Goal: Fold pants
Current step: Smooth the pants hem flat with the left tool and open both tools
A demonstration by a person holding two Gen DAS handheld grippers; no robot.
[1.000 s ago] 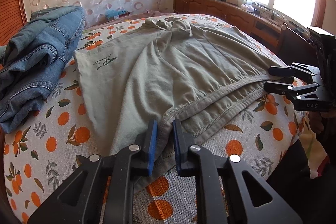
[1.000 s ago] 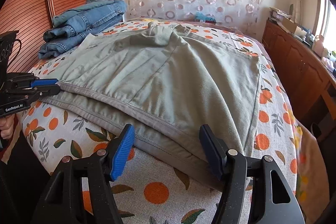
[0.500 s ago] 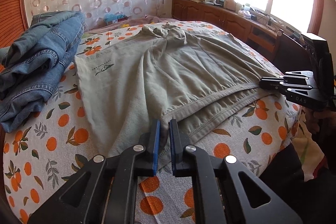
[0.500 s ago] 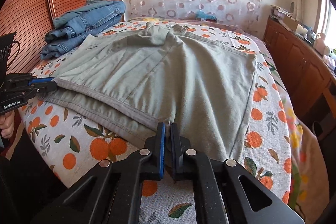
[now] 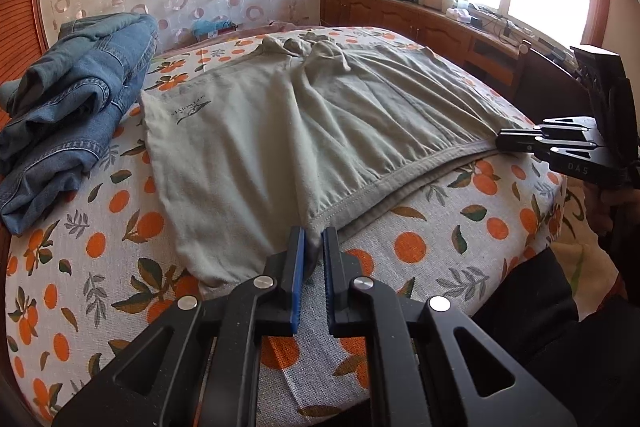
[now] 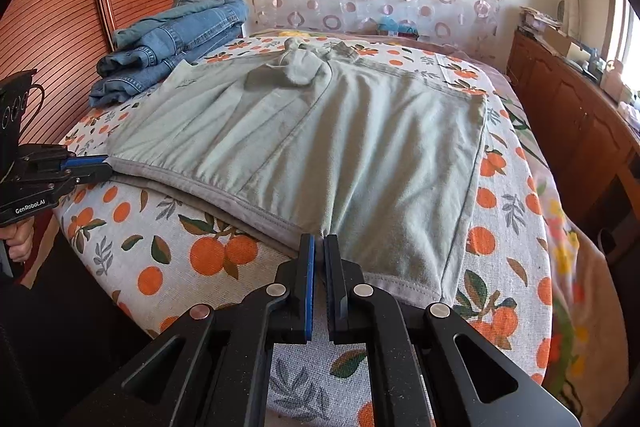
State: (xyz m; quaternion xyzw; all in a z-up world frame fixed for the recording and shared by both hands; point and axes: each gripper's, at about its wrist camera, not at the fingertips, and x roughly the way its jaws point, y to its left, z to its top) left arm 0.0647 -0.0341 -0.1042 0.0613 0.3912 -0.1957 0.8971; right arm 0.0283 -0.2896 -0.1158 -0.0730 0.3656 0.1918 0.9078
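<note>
Grey-green pants (image 5: 300,131) lie spread flat on a bed with an orange-print sheet (image 5: 440,239). My left gripper (image 5: 313,233) is shut on the near hem, with a bunch of fabric pinched between its blue pads. In the right wrist view the same pants (image 6: 340,139) stretch away from my right gripper (image 6: 319,241), which is shut on the near hem too. Each gripper shows in the other's view: the right gripper (image 5: 502,143) at the hem's right end, the left gripper (image 6: 105,167) at its left end. The hem runs taut between them.
A pile of folded blue jeans (image 5: 76,99) (image 6: 172,39) sits at the far left of the bed beside a wooden headboard (image 6: 60,7). A long wooden cabinet (image 5: 420,23) (image 6: 572,115) with clutter runs under the window on the right. A hand (image 6: 20,239) holds the left gripper.
The right gripper's jaws went from wide open to shut on the hem. The left gripper's jaws tightened on the fabric. The hem now looks drawn tauter between the two grippers.
</note>
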